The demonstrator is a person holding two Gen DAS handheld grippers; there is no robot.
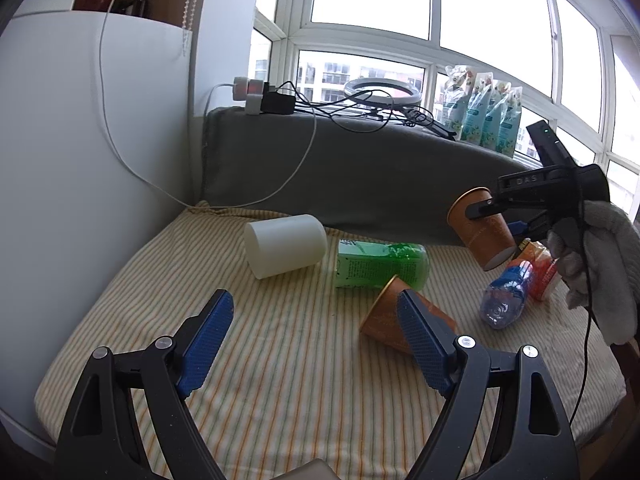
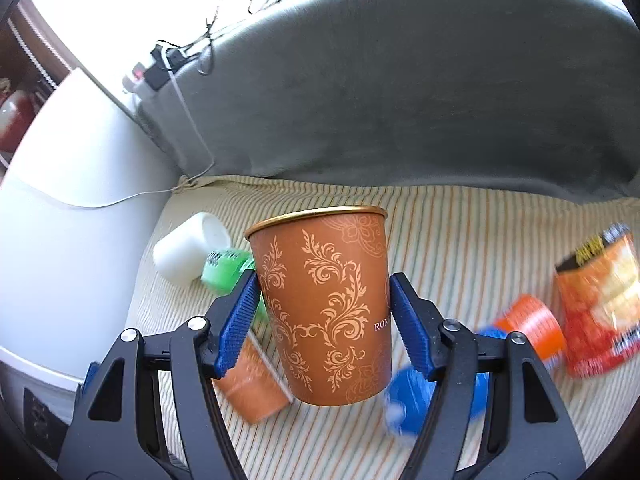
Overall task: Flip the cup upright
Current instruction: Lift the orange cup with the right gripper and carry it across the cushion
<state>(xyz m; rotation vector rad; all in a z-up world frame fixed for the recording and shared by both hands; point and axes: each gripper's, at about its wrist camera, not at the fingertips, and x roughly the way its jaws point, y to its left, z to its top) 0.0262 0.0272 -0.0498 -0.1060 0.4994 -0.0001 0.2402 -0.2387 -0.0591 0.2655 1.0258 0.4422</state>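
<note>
- Right hand-held gripper (image 2: 324,304) clamps the brown patterned cup (image 2: 324,304) by its side walls, one blue pad on each flank, rim upward in the right wrist view.
- From the left wrist view the same cup (image 1: 482,228) hangs in the air above the striped cushion (image 1: 280,360), tilted, its base pointing down and toward the clutter on the right; it is not yet set down.
- Left hand-held gripper (image 1: 316,340) is released, jaws spread wide and holding nothing, low over the cushion near a second brown cup (image 1: 384,316) that lies on its side.
- Risk, as I judge it: the paper wall is thin, so a harder squeeze could crush or oval the held cup, and a looser one could let the tapered body slide down out of the pads.
- Risk on landing: the cushion looks soft and uneven, and a tilted base would likely tip the cup over once released.
- Nearby hazards: the blue bottle (image 1: 506,300) and the orange snack packets (image 1: 540,268) lie just beneath the held cup; a descent there could land the base on them.
- The green bottle (image 1: 380,264) and the white cylinder (image 1: 284,246) lie further left, well clear of the held cup.
</note>
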